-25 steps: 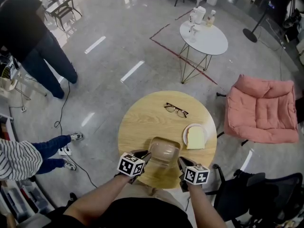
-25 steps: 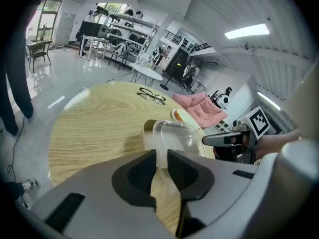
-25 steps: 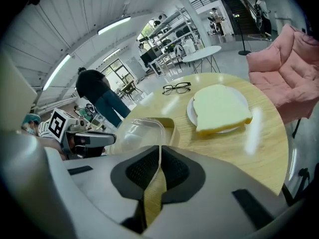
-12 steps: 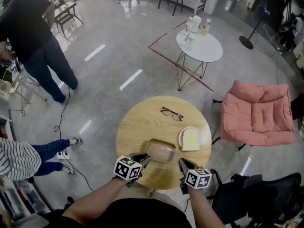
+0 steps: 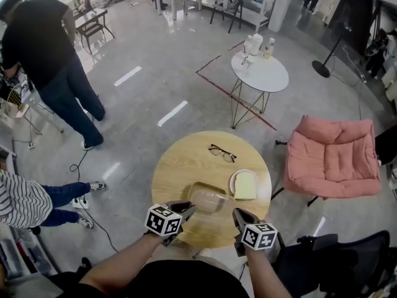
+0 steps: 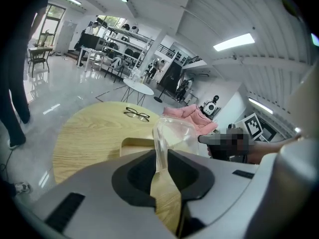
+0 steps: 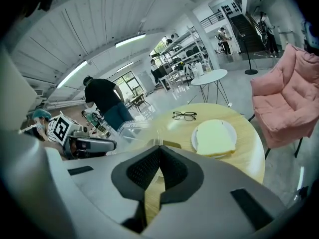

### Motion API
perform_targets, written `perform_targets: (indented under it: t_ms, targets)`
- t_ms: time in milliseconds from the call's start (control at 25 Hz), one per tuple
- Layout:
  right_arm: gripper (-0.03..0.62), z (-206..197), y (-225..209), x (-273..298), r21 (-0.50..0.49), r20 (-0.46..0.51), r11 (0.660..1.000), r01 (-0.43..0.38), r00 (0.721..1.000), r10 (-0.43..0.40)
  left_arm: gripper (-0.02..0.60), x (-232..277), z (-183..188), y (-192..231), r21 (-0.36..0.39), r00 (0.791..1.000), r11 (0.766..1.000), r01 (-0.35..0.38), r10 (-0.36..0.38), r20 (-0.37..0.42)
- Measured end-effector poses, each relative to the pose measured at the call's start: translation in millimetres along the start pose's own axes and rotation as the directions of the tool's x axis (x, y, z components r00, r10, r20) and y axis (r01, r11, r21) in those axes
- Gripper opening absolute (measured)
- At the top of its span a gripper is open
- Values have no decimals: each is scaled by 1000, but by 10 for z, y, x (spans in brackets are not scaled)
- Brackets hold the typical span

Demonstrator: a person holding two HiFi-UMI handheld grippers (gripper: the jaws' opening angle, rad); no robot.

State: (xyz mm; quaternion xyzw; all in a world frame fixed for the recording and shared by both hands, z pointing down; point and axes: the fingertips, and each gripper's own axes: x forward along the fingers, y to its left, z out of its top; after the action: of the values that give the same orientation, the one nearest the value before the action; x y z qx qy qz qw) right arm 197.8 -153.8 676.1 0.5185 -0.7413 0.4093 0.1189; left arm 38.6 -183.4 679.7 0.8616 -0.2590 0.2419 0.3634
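A clear plastic bag (image 5: pixel 209 200) hangs over the near part of the round wooden table (image 5: pixel 186 166), stretched between both grippers. My left gripper (image 5: pixel 189 208) is shut on the bag's left edge; in the left gripper view the film (image 6: pixel 174 136) runs up from between the jaws of the left gripper (image 6: pixel 162 156). My right gripper (image 5: pixel 237 215) is shut on the bag's right edge, which also shows in the right gripper view, where the bag (image 7: pixel 132 133) leads into the right gripper (image 7: pixel 159 151). A slice of bread (image 5: pixel 245 185) lies on a white plate (image 5: pixel 234 182) to the right. Black glasses (image 5: pixel 221 153) lie further back.
A pink armchair (image 5: pixel 335 160) stands right of the table and a black office chair (image 5: pixel 335 259) at the near right. A white side table (image 5: pixel 259 72) with bottles is further back. A person in black (image 5: pixel 43 48) and one in stripes (image 5: pixel 25 203) stand to the left.
The table now looks smaller and further below, and the bag has come up off the table top between the grippers. Both grippers have stayed shut on it.
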Motion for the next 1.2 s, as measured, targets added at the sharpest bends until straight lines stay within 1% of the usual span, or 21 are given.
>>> perform_targets:
  t_ms: [280,480,600,880,1080,1200]
  targets:
    - [15,87,107,-187,-47,23,999,-13,1000,14,83,-153,-20,-162,0,1000,1000,-6,6,26]
    - [15,126,243,-321,-91,44,996,-24,999,28,77,-312,34,-258,32,996,999,-36,33,77]
    - [15,192,312,-415,-121,70,992,-28,997,37,75,-403,115,-341,74,992,995,-63,54,118]
    - [15,469,586,-742,-205,160,978,-33,985,67,75,-699,353,-576,165,970,980,-112,72,232]
    - [15,651,770,-972,-257,214,966,-27,973,84,75,-897,511,-747,228,955,962,-151,82,286]
    - [15,732,874,-1091,-285,243,958,-28,965,100,75,-1033,611,-849,255,941,950,-180,91,325]
